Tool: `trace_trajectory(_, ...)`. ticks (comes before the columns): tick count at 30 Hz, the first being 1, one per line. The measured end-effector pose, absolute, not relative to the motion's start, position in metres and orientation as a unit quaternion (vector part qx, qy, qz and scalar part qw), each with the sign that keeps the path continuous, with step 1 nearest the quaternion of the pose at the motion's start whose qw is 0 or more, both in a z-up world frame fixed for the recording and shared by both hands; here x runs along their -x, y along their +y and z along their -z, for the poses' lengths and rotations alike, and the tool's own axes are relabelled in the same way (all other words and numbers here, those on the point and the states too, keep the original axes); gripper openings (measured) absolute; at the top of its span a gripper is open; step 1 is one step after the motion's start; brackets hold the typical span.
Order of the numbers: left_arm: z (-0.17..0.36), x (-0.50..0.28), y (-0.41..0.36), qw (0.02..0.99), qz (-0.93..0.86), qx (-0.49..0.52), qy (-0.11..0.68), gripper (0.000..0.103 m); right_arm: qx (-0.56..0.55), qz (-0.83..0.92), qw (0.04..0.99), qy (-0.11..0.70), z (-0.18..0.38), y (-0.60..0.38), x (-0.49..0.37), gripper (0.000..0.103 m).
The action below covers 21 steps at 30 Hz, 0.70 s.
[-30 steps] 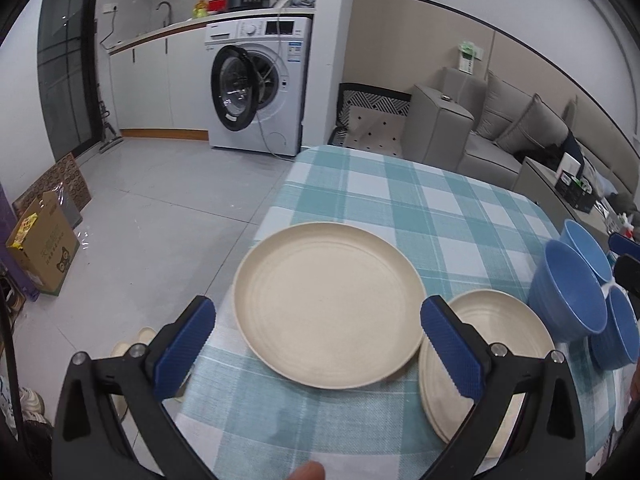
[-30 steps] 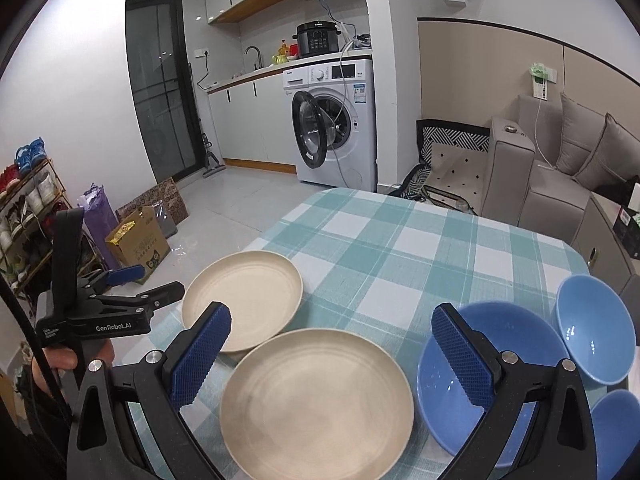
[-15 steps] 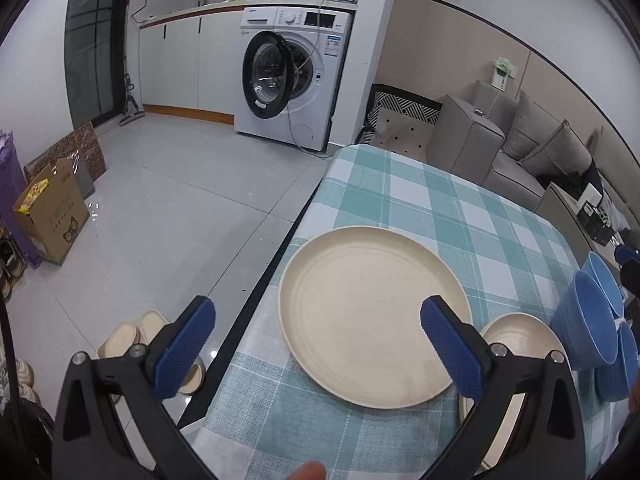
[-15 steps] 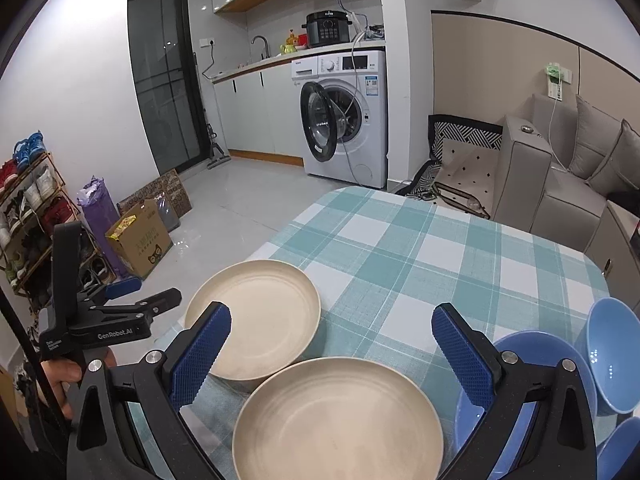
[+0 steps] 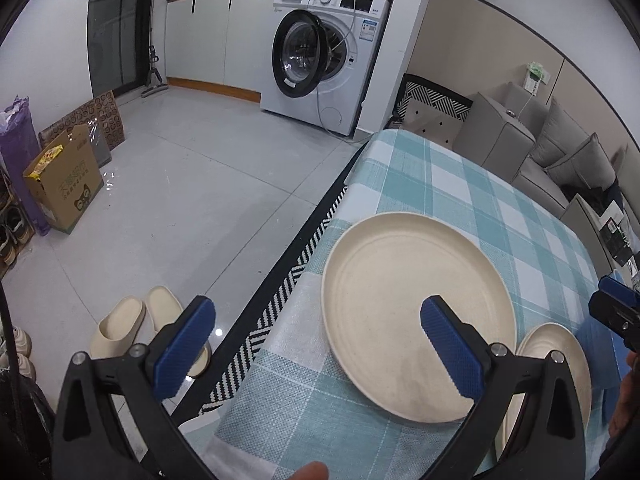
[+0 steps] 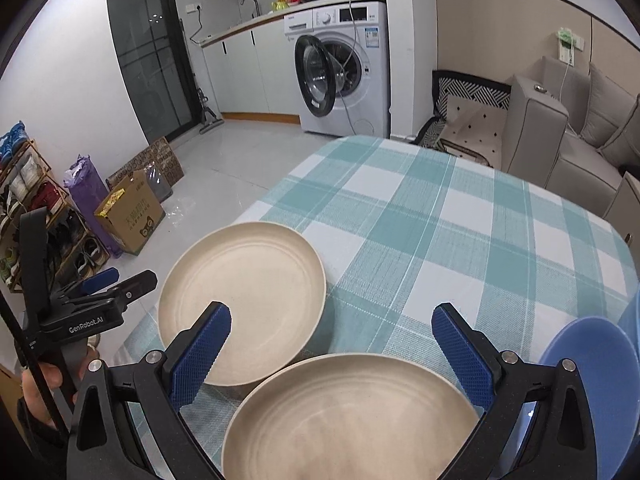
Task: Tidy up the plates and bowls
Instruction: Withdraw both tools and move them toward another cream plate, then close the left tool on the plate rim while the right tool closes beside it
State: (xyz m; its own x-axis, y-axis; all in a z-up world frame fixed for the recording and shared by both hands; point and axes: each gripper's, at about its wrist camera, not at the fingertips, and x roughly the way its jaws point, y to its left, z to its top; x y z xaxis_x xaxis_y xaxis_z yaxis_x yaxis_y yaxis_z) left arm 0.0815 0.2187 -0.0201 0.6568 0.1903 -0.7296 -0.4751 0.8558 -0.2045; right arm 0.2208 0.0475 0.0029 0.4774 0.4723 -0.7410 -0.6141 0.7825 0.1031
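Two cream plates lie on the checked tablecloth. The left plate (image 5: pixel 400 304) (image 6: pixel 248 296) sits near the table's left edge. The near plate (image 6: pixel 352 420) (image 5: pixel 560 364) lies beside it to the right. A blue bowl (image 6: pixel 592 376) stands at the right edge of the right wrist view. My left gripper (image 5: pixel 316 344) is open and empty, its right finger above the left plate and its left finger over the floor. My right gripper (image 6: pixel 332 352) is open and empty, above the near plate. The left gripper also shows in the right wrist view (image 6: pixel 104 288).
The table (image 6: pixel 440 220) has its left edge beside a tiled floor with slippers (image 5: pixel 136 324) and a cardboard box (image 5: pixel 64 184). A washing machine (image 6: pixel 344 68) stands at the back. A grey sofa (image 6: pixel 560 132) runs along the right.
My left gripper has swung left, so the left plate now lies under its right finger only. My right gripper has pulled back and left; most bowls have left its view.
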Motion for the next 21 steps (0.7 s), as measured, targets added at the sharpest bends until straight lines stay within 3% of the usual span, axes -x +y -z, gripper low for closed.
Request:
trace_trajectory(14,0.050,-0.087,0.231,0.872,-0.195,0.212,0.397,0.102,0.119,-0.304,0.833,0.447,0.047,0.078,-0.235,0.102)
trace_trajectory(21,0.053,-0.089,0.232,0.870,-0.185,0.213,0.403,0.096,0.117,-0.309,0.820,0.466,0.064,0.085,-0.240,0.102)
